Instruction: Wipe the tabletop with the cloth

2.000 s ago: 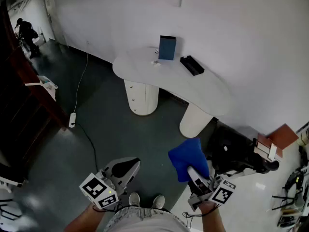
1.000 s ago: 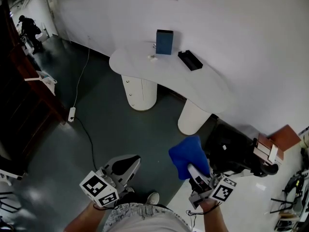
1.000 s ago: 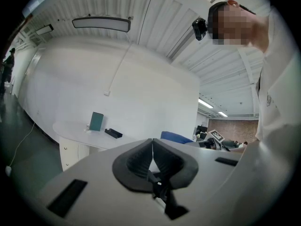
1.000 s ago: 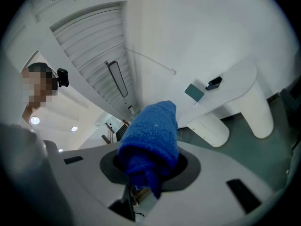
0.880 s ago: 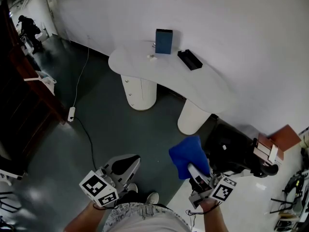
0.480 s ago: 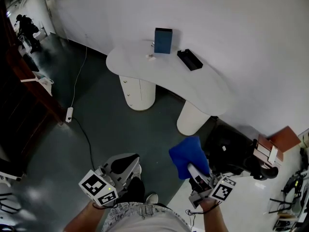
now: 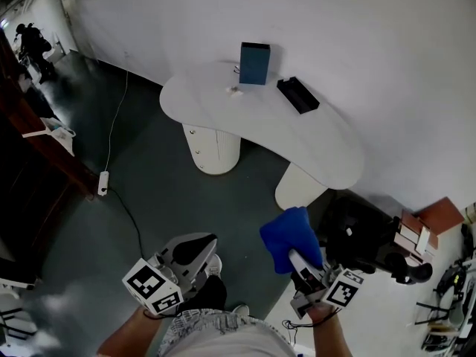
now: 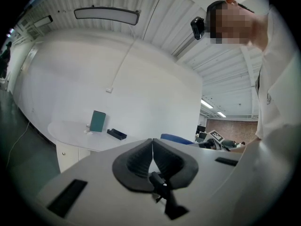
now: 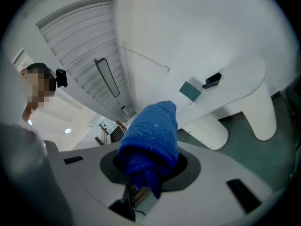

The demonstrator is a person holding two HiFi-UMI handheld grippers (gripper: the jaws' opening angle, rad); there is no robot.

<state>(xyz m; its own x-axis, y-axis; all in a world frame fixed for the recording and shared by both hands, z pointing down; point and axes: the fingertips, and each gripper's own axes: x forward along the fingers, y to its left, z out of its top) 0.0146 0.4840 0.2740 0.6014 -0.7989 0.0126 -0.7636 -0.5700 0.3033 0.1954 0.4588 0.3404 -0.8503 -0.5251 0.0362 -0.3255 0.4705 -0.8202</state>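
Note:
A blue cloth [image 7: 291, 238] [image 9: 152, 135] is bunched in my right gripper [image 7: 297, 262], which is shut on it low at the right of the head view, over the floor. My left gripper [image 7: 195, 253] [image 8: 152, 147] hangs at the lower left, its jaws pressed together with nothing between them. The white curved tabletop [image 7: 320, 147] [image 8: 70, 131] [image 9: 230, 86] stands well ahead of both grippers, on two round white legs [image 7: 213, 147].
On the table stand a teal box [image 7: 254, 63], a small white object [image 7: 233, 91] and a black tray [image 7: 297, 95]. A white wall runs behind. A cable and power strip [image 7: 101, 182] lie on the dark floor at left. A black chair [image 7: 361, 236] and clutter sit at right.
The view has shifted a little toward the table as the person steps forward. Both grippers keep their places and the cloth stays held.

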